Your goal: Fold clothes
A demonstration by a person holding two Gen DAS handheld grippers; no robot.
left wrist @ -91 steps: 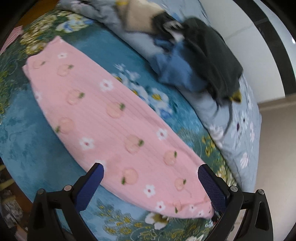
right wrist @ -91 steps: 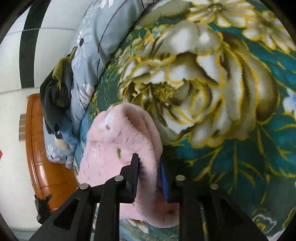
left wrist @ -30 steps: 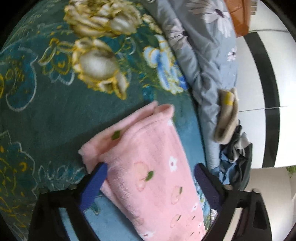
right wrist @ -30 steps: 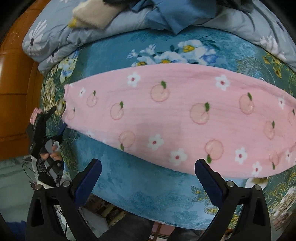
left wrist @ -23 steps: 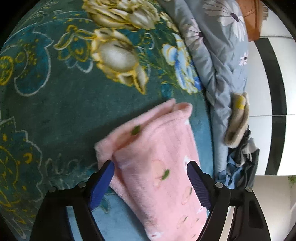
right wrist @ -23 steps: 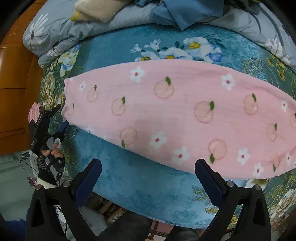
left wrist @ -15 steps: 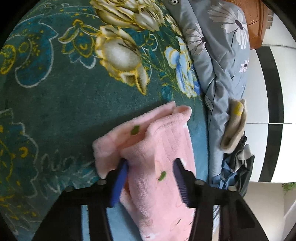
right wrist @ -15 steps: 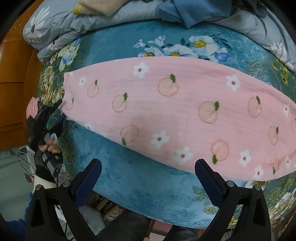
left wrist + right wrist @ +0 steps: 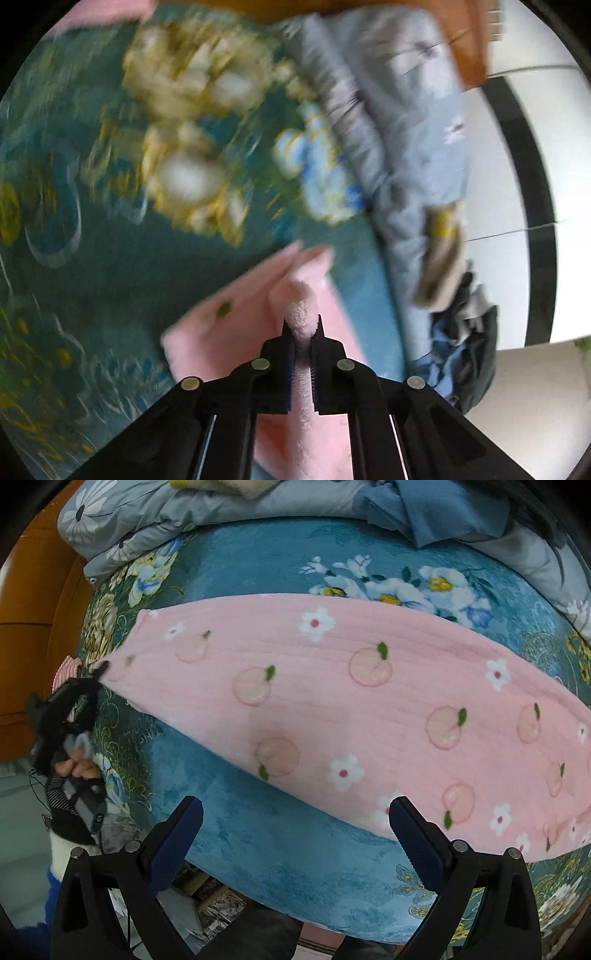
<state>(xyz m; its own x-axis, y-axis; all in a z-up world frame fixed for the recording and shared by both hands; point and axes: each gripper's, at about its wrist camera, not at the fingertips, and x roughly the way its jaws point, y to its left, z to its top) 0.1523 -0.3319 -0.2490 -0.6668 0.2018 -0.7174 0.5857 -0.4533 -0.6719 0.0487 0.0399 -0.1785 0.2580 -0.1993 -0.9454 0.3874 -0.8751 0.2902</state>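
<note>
Between the closed fingers of the left gripper [image 9: 302,325] sits a fold of the pink garment [image 9: 236,328]; the two blue pads press on the fluffy cloth from both sides, and a small tuft of it stands up above the tips. This view is blurred, so finer detail of the cloth is hard to read. Beyond the pinched end, the garment corner lies on the teal flowered blanket [image 9: 74,229], and further away a grey-blue quilt [image 9: 417,122] runs along the bed with a pile of dark and blue clothes [image 9: 469,332] on it.

On the other side, the right gripper [image 9: 291,827] is wide open and holds nothing; its fingers are over the near edge of the blanket [image 9: 258,834]. Just past them the pink garment [image 9: 351,716], printed with peaches and small white flowers, lies stretched flat across the bed. At its far left end the left gripper [image 9: 101,668] grips the corner. Behind the garment lie the quilt [image 9: 147,520] and a blue cloth [image 9: 432,509].
</note>
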